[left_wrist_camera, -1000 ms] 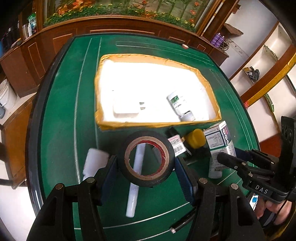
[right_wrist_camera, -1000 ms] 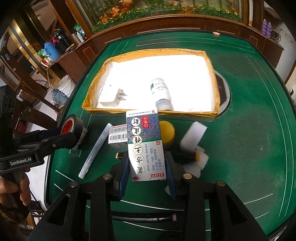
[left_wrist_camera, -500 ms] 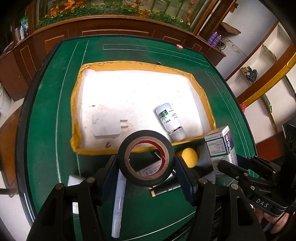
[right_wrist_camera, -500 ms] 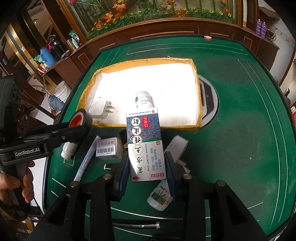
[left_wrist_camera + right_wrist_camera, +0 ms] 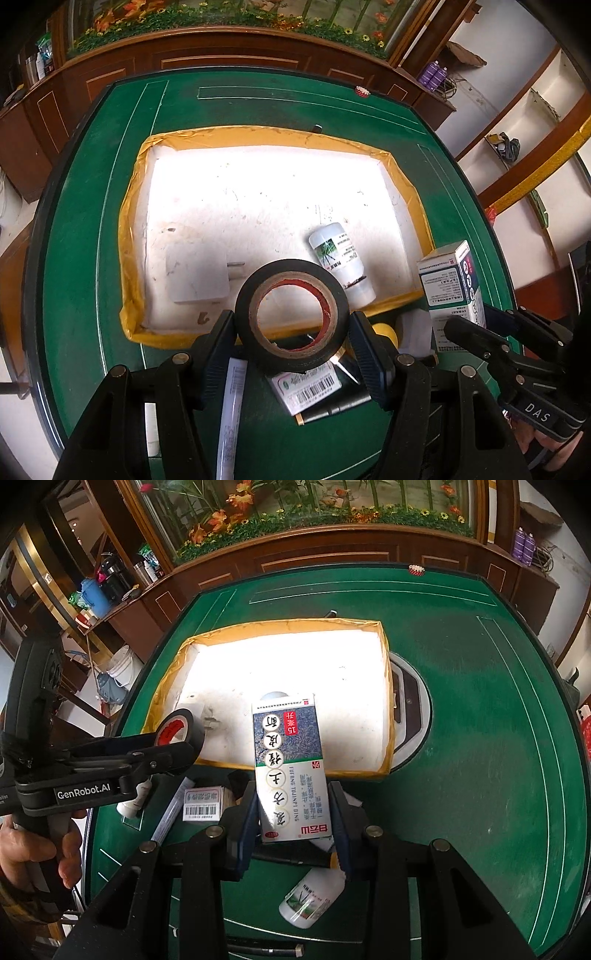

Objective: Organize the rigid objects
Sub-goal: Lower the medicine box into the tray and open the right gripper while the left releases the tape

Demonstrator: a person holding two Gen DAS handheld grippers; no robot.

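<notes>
Tape first: the left gripper [image 5: 291, 332] clamps a black roll of electrical tape with a red-lined cardboard core [image 5: 291, 314] between its blue pads, the roll's hole facing the camera, held in the air at the near edge of the tray. The right gripper [image 5: 293, 812] is closed on a tall cardboard medicine box printed in blue, green and white [image 5: 290, 768], gripped by its long sides and held upright, its top end reaching over the near rim.

Both loads look to be in the carry step, on their way to the shallow white tray with yellow taped edges [image 5: 129, 236] on the green felt table [image 5: 74, 258]. In the tray lie a white plug adapter [image 5: 195, 273] and a small white plastic bottle with a green label [image 5: 340, 262], on its side.

Next, I judge, each hand must pass clear of the near rim, find bare floor beside those two, lower, then release. Below the grippers, a small barcoded box [image 5: 306, 387], a white tube [image 5: 231, 413] and another white bottle [image 5: 312, 901] wait on the felt.
</notes>
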